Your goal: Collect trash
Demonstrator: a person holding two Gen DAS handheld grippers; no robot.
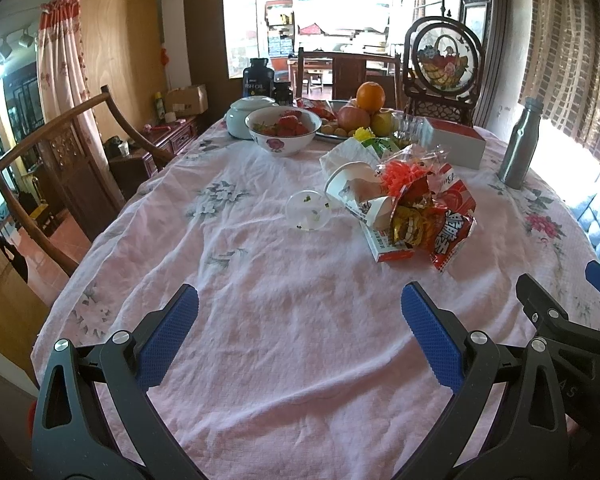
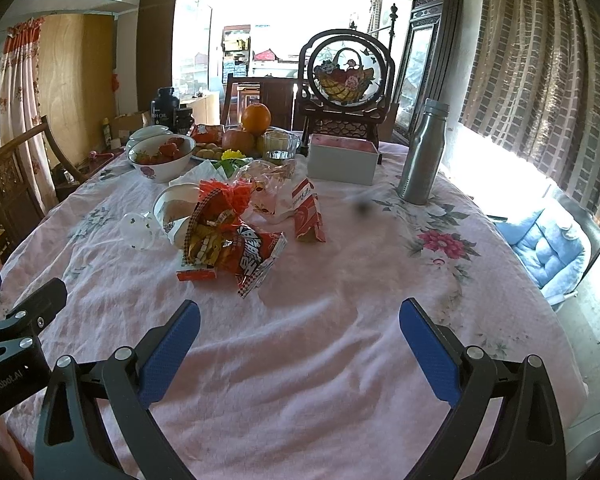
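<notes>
We are looking at a heap of trash lying near the middle of the pink floral tablecloth: a red snack wrapper at its near edge, a tipped paper cup with its mouth facing us, orange shredded netting on top, and a flat red-and-white carton underneath. A clear plastic lid is lying just beside the cup, apart from the heap.

We are holding the left gripper over bare cloth with its blue pads wide apart, gripping nothing. The right gripper is hovering likewise, fingers spread and empty, well short of the wrappers.

The right wrist view is showing us what the left one is hiding: a second red-and-white packet standing tilted behind the heap, and a blue cushion on a seat off the table's right edge. The left wrist view is giving us the wooden chair at the table's left side.

Farther back, a floral bowl of strawberries, a fruit plate topped by an orange, a grey box and a steel bottle are standing.
</notes>
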